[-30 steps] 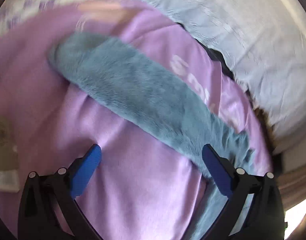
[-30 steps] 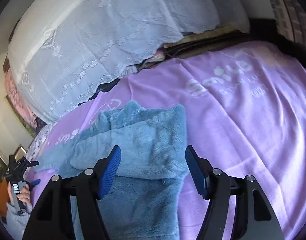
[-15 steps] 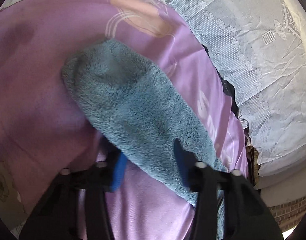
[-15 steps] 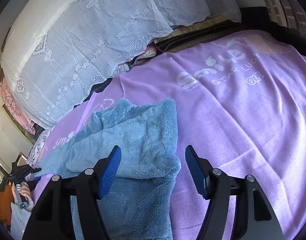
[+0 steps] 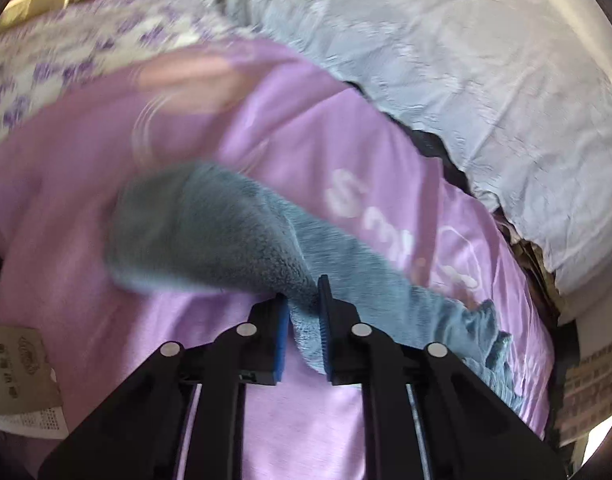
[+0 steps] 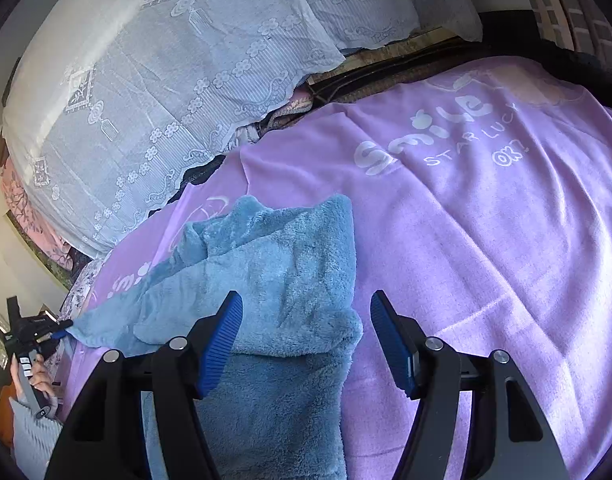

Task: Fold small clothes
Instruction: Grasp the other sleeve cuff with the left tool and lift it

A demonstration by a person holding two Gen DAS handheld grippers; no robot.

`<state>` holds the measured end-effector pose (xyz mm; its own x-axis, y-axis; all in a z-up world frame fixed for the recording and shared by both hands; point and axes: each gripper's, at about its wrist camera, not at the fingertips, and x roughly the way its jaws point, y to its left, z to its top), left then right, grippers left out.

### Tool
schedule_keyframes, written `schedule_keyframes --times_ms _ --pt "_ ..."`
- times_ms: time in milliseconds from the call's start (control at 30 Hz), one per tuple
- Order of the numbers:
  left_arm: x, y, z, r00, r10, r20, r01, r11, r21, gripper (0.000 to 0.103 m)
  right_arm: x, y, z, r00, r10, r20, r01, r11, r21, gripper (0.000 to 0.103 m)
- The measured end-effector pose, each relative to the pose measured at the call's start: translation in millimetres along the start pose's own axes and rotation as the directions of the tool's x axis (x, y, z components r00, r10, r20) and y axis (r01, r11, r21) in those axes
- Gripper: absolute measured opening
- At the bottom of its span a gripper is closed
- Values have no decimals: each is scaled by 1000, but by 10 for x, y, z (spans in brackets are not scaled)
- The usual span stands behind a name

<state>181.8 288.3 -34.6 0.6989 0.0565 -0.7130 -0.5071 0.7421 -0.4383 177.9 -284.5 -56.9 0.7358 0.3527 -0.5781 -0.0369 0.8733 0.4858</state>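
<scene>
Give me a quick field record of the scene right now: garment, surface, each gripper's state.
garment: blue fleece garment, partly folded, one long part stretched out toward the left gripper
surface: purple blanket with white lettering
left gripper: jaws shut on the garment's long part
right gripper: jaws open, over the garment's folded edge
background: white lace cover

Open room to my right, cloth crowding my left

I am seeing the purple blanket [image 6: 486, 240] lying bare and flat ahead of and to the right of my right gripper [image 6: 306, 336], whose fingers are standing apart over the blue fleece garment [image 6: 273, 280]. The lace-covered pile [image 6: 165, 80] is walling off the far edge. My left gripper [image 5: 301, 320] is sitting pinched onto the fleece, which is stretching across its path; bare blanket is lying beyond it.
</scene>
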Motion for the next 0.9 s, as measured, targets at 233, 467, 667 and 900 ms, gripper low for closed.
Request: schedule_keyframes --times_ms 233,467,667,900 --pt "-151 -304 -32 999 -9 33 7 997 76 10 -8 21 -8 1000 8 -1 -8 1000 -3 67" --pt "43 23 -32 1000 6 -4 -6 998 -67 15 2 23 -13 1000 13 -6 -13 1000 0 67" --pt "115 289 -7 999 47 2 -46 983 -180 35 15 18 -10 1000 14 -11 -14 1000 0 67" --pt "43 144 20 999 35 16 -33 993 -113 8 5 15 -3 1000 20 -7 -20 1000 4 67"
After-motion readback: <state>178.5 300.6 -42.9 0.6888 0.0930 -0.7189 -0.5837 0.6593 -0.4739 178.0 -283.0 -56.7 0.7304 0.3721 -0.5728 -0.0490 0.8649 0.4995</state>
